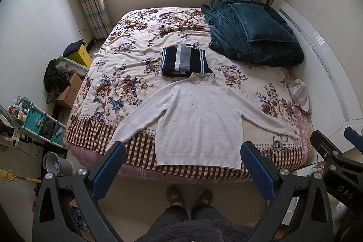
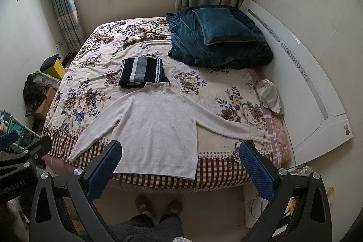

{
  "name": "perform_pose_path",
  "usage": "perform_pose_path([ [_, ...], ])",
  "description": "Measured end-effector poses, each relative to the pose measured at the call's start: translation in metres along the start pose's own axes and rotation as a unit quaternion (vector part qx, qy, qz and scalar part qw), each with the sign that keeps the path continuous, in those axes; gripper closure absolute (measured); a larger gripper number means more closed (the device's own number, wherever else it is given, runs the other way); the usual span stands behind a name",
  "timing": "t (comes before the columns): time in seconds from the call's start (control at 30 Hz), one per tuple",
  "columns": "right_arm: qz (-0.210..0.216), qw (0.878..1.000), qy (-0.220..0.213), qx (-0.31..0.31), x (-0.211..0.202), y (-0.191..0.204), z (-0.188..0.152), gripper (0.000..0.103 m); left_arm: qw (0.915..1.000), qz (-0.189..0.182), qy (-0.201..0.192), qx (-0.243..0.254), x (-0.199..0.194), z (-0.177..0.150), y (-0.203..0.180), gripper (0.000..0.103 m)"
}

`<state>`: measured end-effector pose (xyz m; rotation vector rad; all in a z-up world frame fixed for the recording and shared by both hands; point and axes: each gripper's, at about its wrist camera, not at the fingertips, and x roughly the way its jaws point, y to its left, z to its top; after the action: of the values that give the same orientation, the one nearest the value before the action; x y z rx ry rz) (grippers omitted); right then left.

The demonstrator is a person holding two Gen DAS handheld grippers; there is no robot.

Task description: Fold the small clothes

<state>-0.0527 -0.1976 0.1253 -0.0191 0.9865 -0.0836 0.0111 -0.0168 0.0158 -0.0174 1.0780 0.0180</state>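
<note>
Garment to fold: a pale cream knitted sweater with a high lace-like collar point(image 1: 197, 121), spread flat and face up on the bed, with both sleeves stretched out to the sides. Its ribbed hem lies at the near edge of the bed, on the checked border of the floral blanket point(image 1: 127, 49).

Already folded piece: a dark navy sweater with grey and white stripes point(image 1: 183, 60) lies just behind the collar, and the collar seems to overlap its near edge a little.

How it will handle: I judge it light, soft and limp. The knit will stretch and sag if it hangs from one point, and it may drag on the fuzzy blanket instead of sliding. It is not fragile.

Where to take hold: at the cuffs first, to bring each sleeve over the body, then at the two hem corners, pinching a small fold of cloth. The left cuff point(image 1: 118, 140) lies near the bed edge; the right cuff point(image 2: 256, 135) is close to the pink mattress side.

Left gripper point(image 1: 182, 170): spread wide, holding nothing, above the floor before the bed, pointing forward and down at the hem.

Right gripper point(image 2: 180, 169): also spread wide and empty, beside the left one, in the same forward and downward pose, apart from the cloth.

Other things: a folded teal plush blanket with a cushion on it point(image 1: 254, 33) at the far right corner, and a crumpled white cloth point(image 1: 300, 94) at the right edge.
</note>
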Motion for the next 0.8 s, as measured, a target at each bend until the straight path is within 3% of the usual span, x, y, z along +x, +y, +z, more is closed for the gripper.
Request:
perform_pose_path([
  [0.33, 0.000, 1.000, -0.003, 0.001, -0.003, -0.008, -0.003, 0.000, 1.0000, 0.000, -0.003, 0.000, -0.001, 0.015, 0.013, 0.000],
  [0.8, -0.001, 1.000, -0.003, 0.000, -0.002, -0.010, 0.000, 0.000, 1.0000, -0.001, -0.004, -0.001, 0.001, 0.009, 0.016, 0.000],
])
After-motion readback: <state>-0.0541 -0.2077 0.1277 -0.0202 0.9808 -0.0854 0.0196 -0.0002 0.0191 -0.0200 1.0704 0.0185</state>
